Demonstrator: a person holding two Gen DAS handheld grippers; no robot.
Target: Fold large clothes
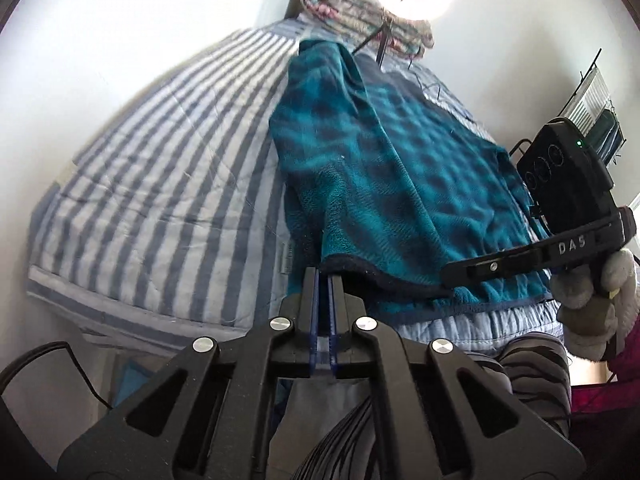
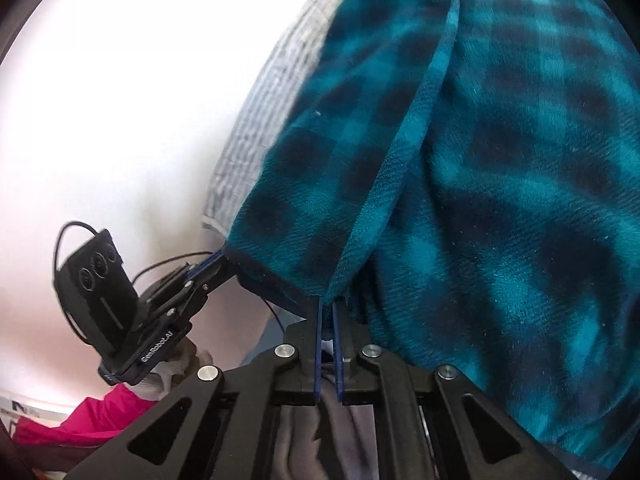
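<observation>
Teal plaid fleece (image 1: 384,168) is lying on the striped bed (image 1: 160,184), long axis running away from both tongs. Left tongs (image 1: 323,280) and right tongs (image 2: 327,306) are each clamping its near dark-trimmed hem.

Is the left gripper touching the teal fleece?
Touching. In the left wrist view the left gripper has its jaws shut on the dark hem of the fleece; the right wrist view shows the same pinch.

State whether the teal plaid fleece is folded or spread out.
Partly folded: the fleece has one side doubled over itself along the bed.
</observation>
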